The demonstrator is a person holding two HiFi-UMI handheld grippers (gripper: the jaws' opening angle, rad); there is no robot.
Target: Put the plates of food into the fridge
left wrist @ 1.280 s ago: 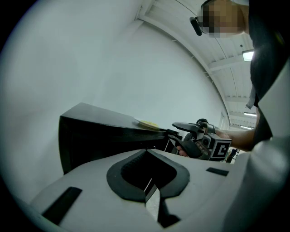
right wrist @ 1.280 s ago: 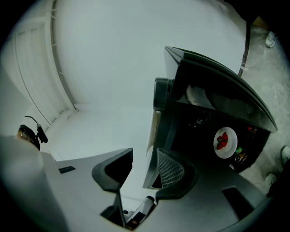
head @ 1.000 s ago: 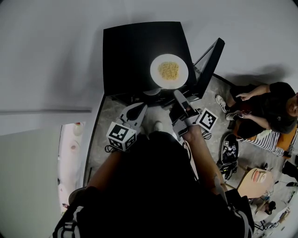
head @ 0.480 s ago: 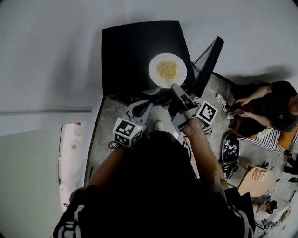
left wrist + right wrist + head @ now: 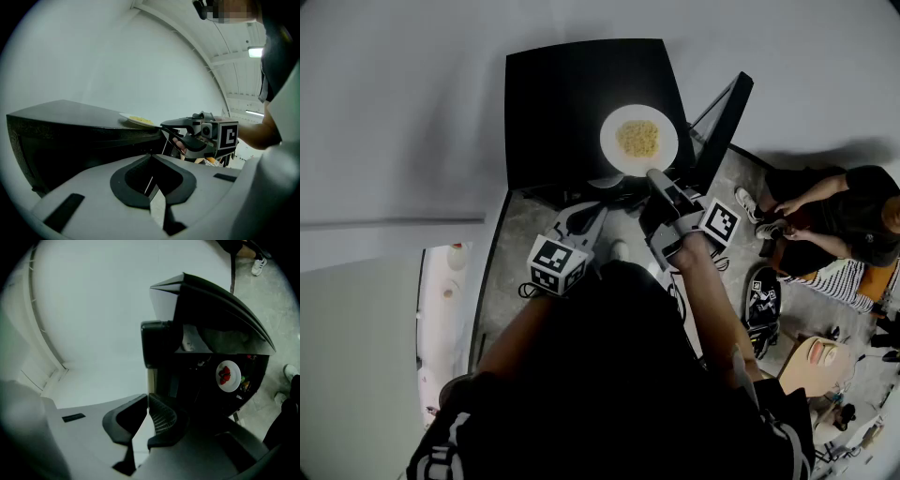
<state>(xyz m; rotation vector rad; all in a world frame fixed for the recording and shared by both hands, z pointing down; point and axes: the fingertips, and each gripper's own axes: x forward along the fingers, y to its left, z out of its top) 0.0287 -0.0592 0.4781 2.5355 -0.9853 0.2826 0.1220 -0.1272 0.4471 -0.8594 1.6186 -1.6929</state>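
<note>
My right gripper (image 5: 654, 174) has just been closing its jaws. Now they pinch the near edge of the plate (image 5: 613, 141), so I think I can lift it. The plate sits on top of the black fridge (image 5: 572, 103), close to the open door (image 5: 724, 122). It is round and white, with a small heap of yellow food (image 5: 638, 139) in the middle. My left gripper (image 5: 598, 212) waits lower down, jaws closed on nothing. Inside the fridge, another plate (image 5: 235, 381) with red food is already in.

Black shirt (image 5: 609, 375); grey left gripper (image 5: 587, 218), right gripper (image 5: 653, 175), checkered marker cubes (image 5: 555, 264).
</note>
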